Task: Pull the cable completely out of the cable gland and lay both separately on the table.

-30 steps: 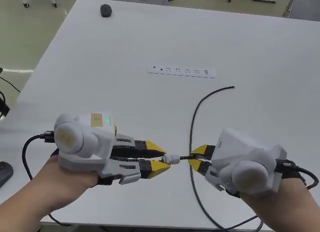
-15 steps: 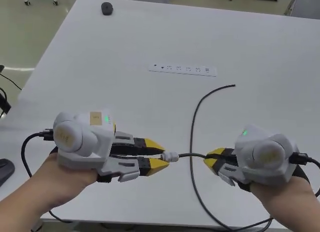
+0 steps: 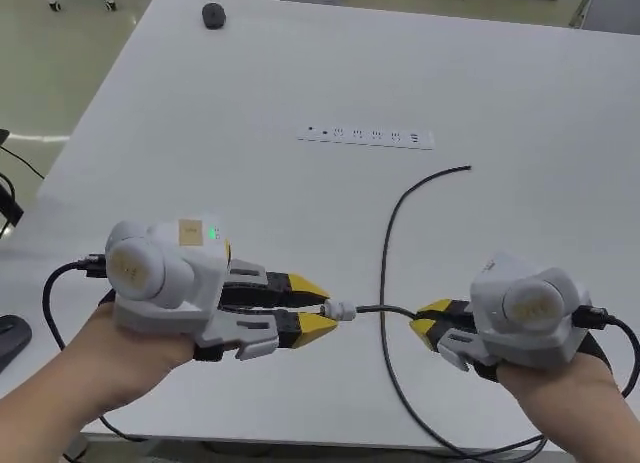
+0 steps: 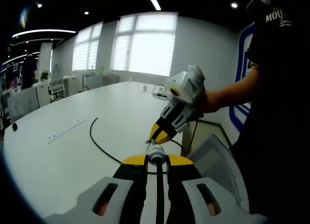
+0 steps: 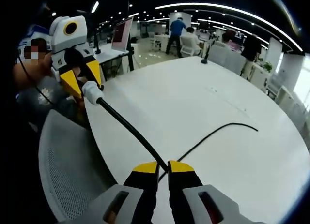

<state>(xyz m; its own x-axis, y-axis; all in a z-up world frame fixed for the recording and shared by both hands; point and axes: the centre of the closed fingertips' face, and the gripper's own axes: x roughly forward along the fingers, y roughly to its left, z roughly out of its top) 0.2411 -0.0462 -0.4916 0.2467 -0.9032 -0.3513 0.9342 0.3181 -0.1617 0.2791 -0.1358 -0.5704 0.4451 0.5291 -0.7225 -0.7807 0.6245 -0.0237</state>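
My left gripper is shut on the white cable gland, held above the table's near edge; its own view shows the cable gland between the yellow tips of the left gripper. A black cable runs out of the gland to my right gripper, which is shut on it a short way to the right. The right gripper view shows the right gripper clamping the cable, taut up to the gland. The cable's free length curves across the table to an end.
A white power strip lies mid-table and a dark mouse at the far end of the white table. A grey mesh chair stands at the near edge. People stand at desks in the background.
My right gripper has moved right, away from the left one. More black cable now shows between the gland and the right gripper. The left gripper stayed put.
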